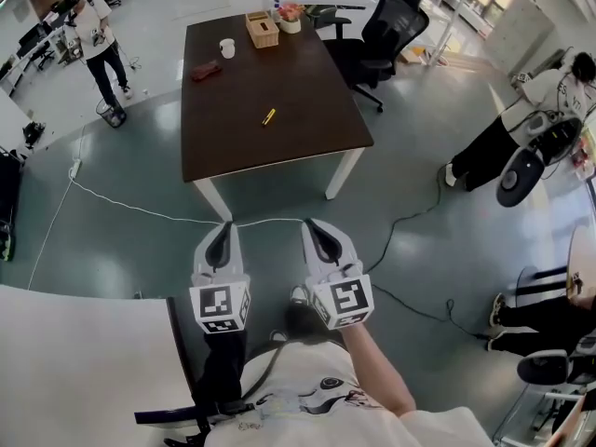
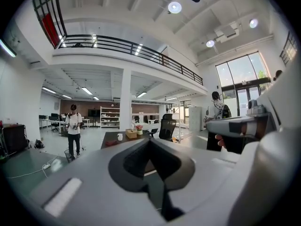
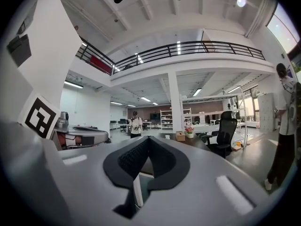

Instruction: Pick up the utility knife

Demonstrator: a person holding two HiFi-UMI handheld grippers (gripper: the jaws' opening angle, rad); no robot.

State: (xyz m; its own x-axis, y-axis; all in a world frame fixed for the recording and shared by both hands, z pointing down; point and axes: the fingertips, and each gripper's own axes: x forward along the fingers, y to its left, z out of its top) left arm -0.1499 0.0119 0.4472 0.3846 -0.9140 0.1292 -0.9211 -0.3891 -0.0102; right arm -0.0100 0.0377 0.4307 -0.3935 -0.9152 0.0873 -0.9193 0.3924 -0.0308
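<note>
The utility knife [image 1: 268,116], small and yellow, lies near the middle of the dark brown table [image 1: 307,110]. Both grippers hover over the floor just short of the table's near edge, close to the person's body. My left gripper [image 1: 223,227] is shut with nothing in it, and so is my right gripper [image 1: 313,224] beside it. In the left gripper view the jaws of the left gripper [image 2: 149,140] meet at the tip, with the table [image 2: 112,138] far ahead. The right gripper [image 3: 149,139] likewise points at the distant table [image 3: 190,139]. The knife cannot be made out in either gripper view.
At the table's far end stand a white cup [image 1: 227,47], a reddish object [image 1: 206,70], a wooden tissue box [image 1: 263,29] and a flower pot [image 1: 291,17]. A black office chair [image 1: 382,31] stands at its right. Cables [image 1: 130,208] cross the floor. A white table [image 1: 74,361] is at lower left. People are at left and right.
</note>
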